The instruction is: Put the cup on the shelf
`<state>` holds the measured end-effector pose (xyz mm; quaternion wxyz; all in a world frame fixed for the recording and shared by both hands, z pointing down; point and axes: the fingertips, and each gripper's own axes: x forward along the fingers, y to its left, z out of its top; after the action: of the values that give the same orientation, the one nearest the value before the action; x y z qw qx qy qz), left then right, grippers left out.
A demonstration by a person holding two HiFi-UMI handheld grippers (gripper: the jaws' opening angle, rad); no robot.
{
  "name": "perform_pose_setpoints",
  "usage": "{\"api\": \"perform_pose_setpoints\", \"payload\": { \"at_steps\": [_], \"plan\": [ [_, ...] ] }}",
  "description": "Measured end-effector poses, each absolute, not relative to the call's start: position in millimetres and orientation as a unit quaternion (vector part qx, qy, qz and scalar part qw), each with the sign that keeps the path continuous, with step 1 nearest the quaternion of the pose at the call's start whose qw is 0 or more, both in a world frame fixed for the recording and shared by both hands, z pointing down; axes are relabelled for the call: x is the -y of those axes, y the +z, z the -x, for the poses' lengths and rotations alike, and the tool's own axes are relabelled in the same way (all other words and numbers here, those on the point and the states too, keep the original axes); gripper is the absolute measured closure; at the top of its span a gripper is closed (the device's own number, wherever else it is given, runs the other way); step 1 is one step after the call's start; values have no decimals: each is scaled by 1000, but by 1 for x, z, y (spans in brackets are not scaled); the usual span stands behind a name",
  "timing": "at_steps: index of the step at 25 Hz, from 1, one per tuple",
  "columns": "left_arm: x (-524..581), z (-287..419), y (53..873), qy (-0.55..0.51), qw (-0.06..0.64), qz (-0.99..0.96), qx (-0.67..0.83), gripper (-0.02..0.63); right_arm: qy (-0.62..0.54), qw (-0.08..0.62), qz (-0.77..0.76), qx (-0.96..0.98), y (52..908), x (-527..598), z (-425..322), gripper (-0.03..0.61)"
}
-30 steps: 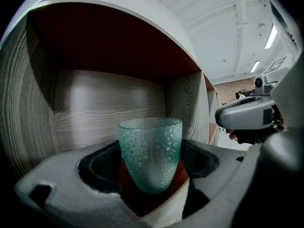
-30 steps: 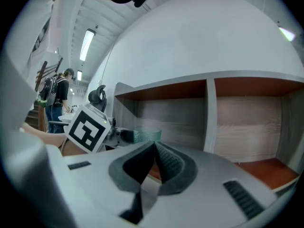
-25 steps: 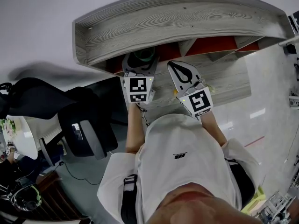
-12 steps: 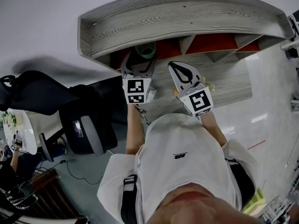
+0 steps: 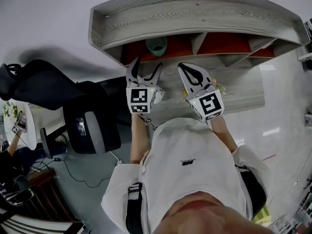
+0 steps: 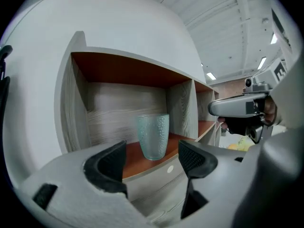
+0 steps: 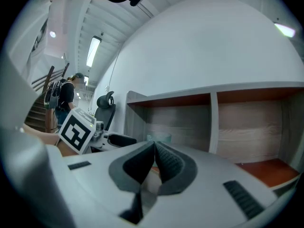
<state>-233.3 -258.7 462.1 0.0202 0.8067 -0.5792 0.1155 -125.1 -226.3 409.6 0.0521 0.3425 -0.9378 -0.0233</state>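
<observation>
A pale green textured cup stands upright on the red-brown floor of the shelf's leftmost compartment; in the head view the cup sits just beyond my left gripper. My left gripper is open and empty, its fingers drawn back from the cup with a clear gap. In the left gripper view the cup shows between and beyond the left gripper's two pads. My right gripper is shut with nothing in it, over the desk right of the left one. In the right gripper view the shut right gripper hides most of the cup.
The grey wood shelf unit has several compartments with red-brown floors and stands on a desk against a white wall. A black office chair stands to the left. A person with a backpack stands far off left.
My left gripper has let go of the cup and pulled back out of the compartment; the cup now stands alone on the shelf. The right gripper has stayed put.
</observation>
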Motion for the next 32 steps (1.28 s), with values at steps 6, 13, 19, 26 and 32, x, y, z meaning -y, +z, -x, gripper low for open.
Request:
{"api": "perform_pose_setpoints", "payload": {
  "at_steps": [6,13,19,26,32],
  "plan": [
    [238,231,446,108,-7,-800,590,365,-28,40,-330,943,399,219,125,551],
    [207,235,426,85,-14,-786,613,467,-40,31,-310,949,390,207,123,551],
    [174,233,417,67,-18,-778,625,574,-31,27,-296,954,398,190,116,552],
    [152,224,430,86,-5,-773,629,579,-22,23,-275,961,405,172,112,552],
    [143,222,426,86,-13,-767,636,579,-28,16,-258,966,404,168,114,552]
  ]
}}
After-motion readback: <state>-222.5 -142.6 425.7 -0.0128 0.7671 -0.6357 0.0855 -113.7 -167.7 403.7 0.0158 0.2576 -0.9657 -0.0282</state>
